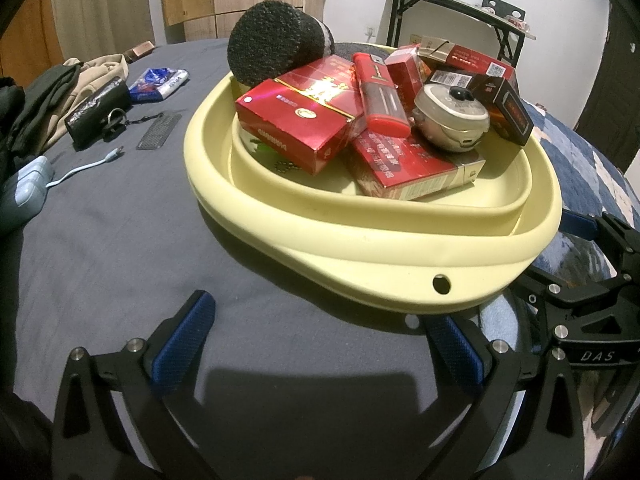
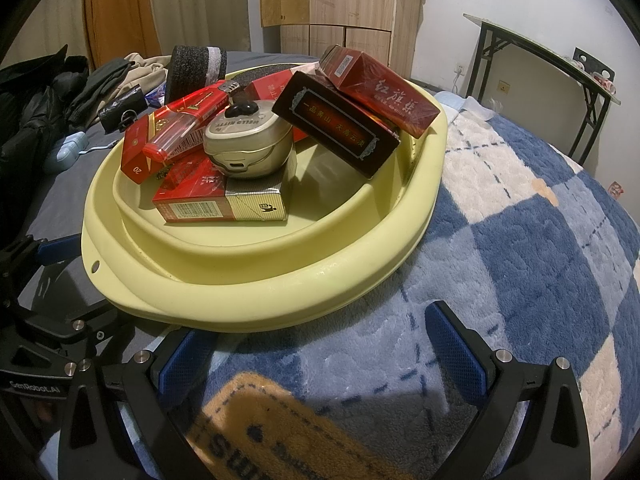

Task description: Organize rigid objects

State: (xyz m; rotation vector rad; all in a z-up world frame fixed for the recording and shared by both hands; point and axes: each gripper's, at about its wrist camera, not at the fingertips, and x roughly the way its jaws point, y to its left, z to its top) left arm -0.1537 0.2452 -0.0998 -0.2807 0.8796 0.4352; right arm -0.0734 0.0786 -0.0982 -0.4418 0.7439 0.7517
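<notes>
A pale yellow basin (image 1: 360,236) sits on a bed, half on the grey sheet (image 1: 120,240) and half on a blue and white checked blanket (image 2: 540,240). It is heaped with rigid things. In the left wrist view a large red box (image 1: 296,120) lies at the near left of the pile, with a red lighter (image 1: 380,96) leaning along its right side. Just right of the lighter a small silver case with a black knob (image 1: 452,116) rests on top of another red pack (image 1: 404,164) that lies flat on the basin floor. A dark box with red print (image 1: 508,108) tilts against the far right rim, and more red packs are stacked behind it. A black sponge cylinder (image 1: 276,48) leans on the far left rim.

The left tongs (image 1: 320,344) stand wide open over the grey sheet just near the basin's rim, holding nothing. The right tongs (image 2: 320,352) are also spread wide and empty, above the blanket at the basin's near edge; 1 blue pad (image 2: 184,360) lies close under the rim.

Far left on the sheet, well apart from the basin, lie a black pouch (image 1: 96,112), a blue and white packet (image 1: 158,84), a dark comb (image 1: 159,131), a light blue cable (image 1: 88,166) and folded clothes (image 1: 60,92). A black-framed desk (image 2: 560,64) stands by the far wall.
</notes>
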